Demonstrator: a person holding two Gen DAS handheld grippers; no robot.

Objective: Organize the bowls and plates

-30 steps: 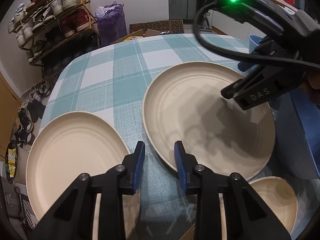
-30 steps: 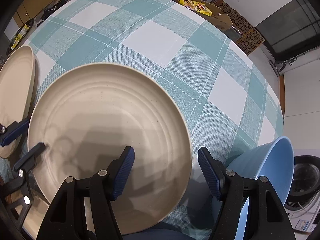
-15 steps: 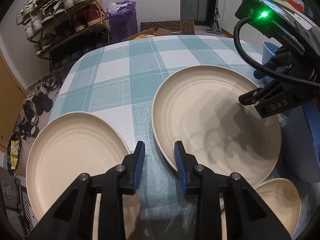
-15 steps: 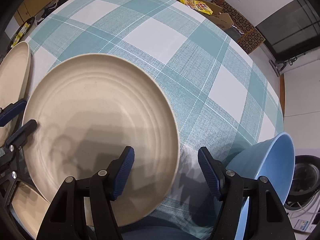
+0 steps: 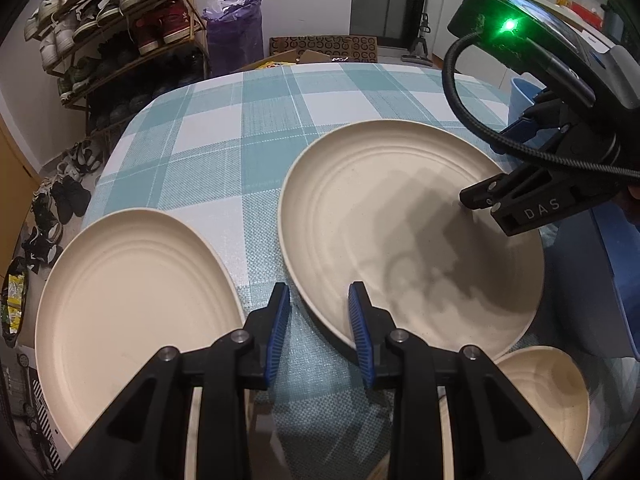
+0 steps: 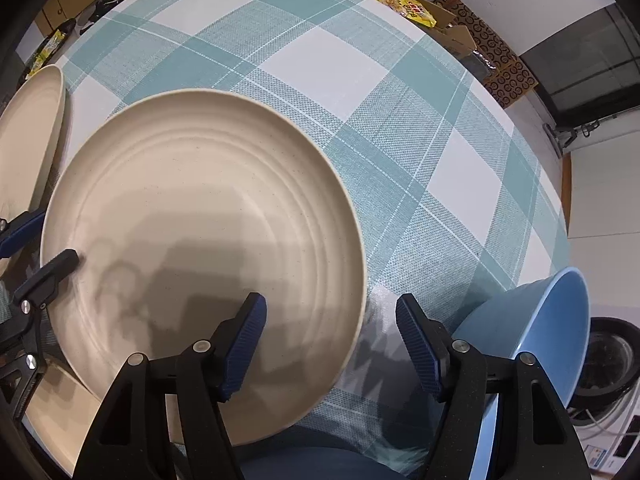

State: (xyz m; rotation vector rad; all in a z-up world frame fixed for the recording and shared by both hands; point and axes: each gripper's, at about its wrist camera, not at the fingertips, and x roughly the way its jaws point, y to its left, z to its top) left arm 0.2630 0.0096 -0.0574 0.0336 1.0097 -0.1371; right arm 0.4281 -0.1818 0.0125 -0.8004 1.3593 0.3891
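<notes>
Two cream plates lay on the checked tabletop [image 5: 256, 132]: the left plate [image 5: 128, 304] by its left edge, the middle plate [image 6: 200, 248] nearer the centre. The right tool [image 6: 330, 342] hung over the middle plate's right rim, its jaws apart and one to each side of the rim, likely lining up a grasp. The left tool [image 5: 318, 334] hovered between the plates, nearly closed on nothing. A blue bowl [image 6: 536, 332] sat at the right edge, a cream bowl [image 5: 544, 392] at the near one.

black tongs [image 5: 318, 334], blue ribbed pads [image 6: 245, 342]
</notes>
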